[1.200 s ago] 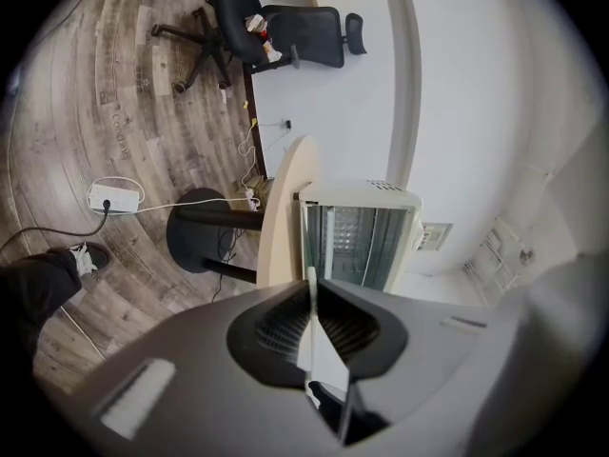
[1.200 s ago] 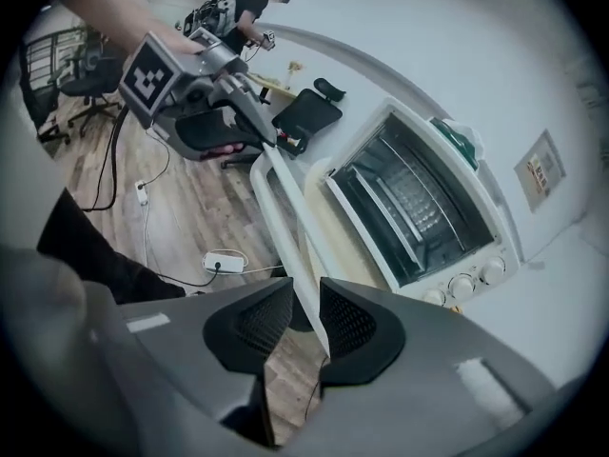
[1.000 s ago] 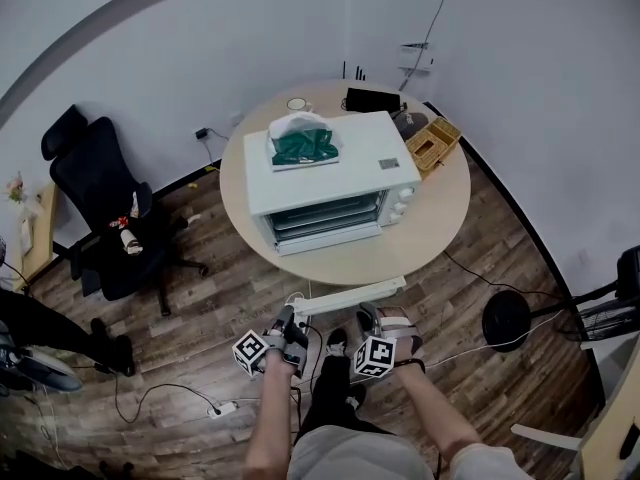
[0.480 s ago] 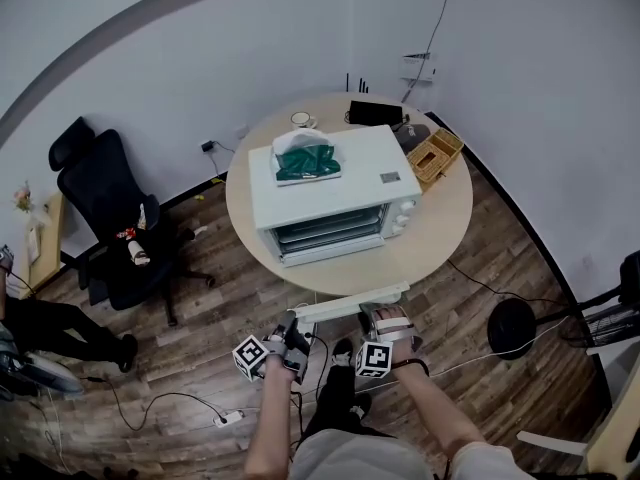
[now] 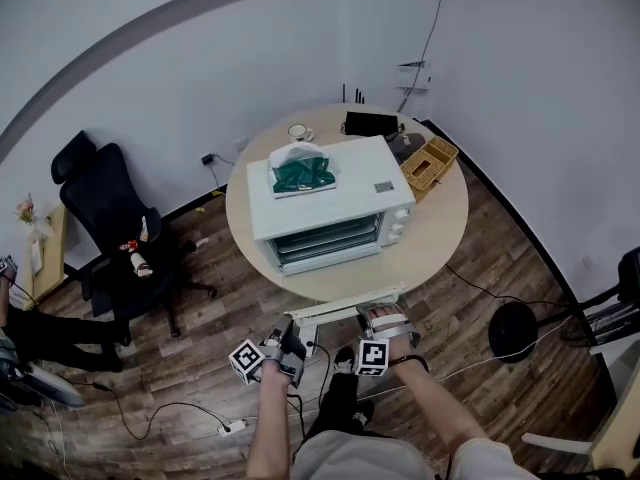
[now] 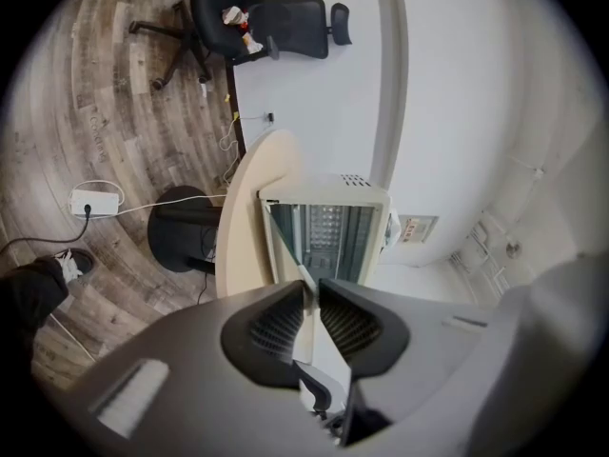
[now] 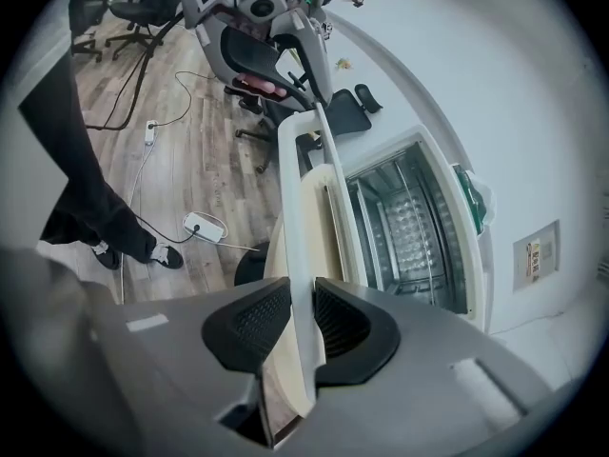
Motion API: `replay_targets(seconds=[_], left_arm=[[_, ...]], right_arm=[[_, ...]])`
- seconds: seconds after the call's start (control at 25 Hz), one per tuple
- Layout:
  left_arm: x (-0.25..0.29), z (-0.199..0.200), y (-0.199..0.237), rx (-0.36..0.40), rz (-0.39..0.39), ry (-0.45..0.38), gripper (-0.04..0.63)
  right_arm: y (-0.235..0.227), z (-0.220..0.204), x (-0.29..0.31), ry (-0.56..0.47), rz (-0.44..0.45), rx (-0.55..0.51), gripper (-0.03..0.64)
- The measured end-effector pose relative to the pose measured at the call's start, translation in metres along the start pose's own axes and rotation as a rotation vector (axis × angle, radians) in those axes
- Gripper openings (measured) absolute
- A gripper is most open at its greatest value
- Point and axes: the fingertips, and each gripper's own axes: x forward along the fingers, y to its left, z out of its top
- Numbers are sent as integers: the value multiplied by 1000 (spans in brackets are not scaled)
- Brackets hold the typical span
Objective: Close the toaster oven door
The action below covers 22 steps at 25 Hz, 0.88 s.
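Note:
A white toaster oven (image 5: 330,173) stands on a round table (image 5: 430,238), its door swung down and open. The door's white handle bar (image 5: 345,302) runs across in front of me. My left gripper (image 5: 289,331) holds the bar's left end; in the left gripper view the bar (image 6: 310,314) fills the gap between the pads, and the jaws (image 6: 312,291) are easing open. My right gripper (image 5: 377,319) holds the right end; in its own view the handle (image 7: 309,217) runs between the closing jaws (image 7: 312,305). The bare oven cavity (image 7: 409,227) shows beside it.
A green and white bag (image 5: 303,171) lies on the oven's top. A wicker basket (image 5: 430,158), a cup (image 5: 299,131) and a black device (image 5: 372,124) sit behind the oven. An office chair (image 5: 115,228), floor cables, a power strip (image 5: 232,427) and a black round base (image 5: 512,330) surround the table.
The head view has drifted, so the oven and table sit a little higher and farther. Both grippers stay at the handle bar, and the door looks as open as before.

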Motion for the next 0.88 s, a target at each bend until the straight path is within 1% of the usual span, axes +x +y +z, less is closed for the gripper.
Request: replay_targets(seconds=[0.08,0.24,0.28,0.36,0.44,0.48,0.6,0.64,0.68,0.76,0.88], left_arm=[[-6,2,-9,48,-33,6,100],[-22,-3,-30,179,-122,32,98],[-25,-6,-37,214,-135,36,98],[-29,-12,-51,306,-140,48,98],[-31,-20,-62,415,-117,64,98],[-33,-21,-62,478,-84,70,98],[-35,-17,-66,714,6,70,98],[-35,-15,-69,774,27,61,98],[-35,-13,-72,814,44,51,98],[-35,-14,-78,860,63,43,98],[-35,-23,-84,948,85,58,98]], right_arm=[[-6,2,-1,-5,-2,-4,75],[-12,3,-4,-13,2,-8,73],[-14,2,-4,-13,4,-10,72],[-17,2,-4,-11,5,-15,72],[-21,2,-5,-13,2,-20,71],[-23,3,-5,-14,1,-23,71],[-32,4,-6,-17,-5,-32,71],[-35,5,-6,-18,-8,-35,70],[-38,5,-6,-18,-11,-36,71],[-45,7,-6,-19,-16,-34,71],[-56,8,-9,-29,-32,-26,71]])
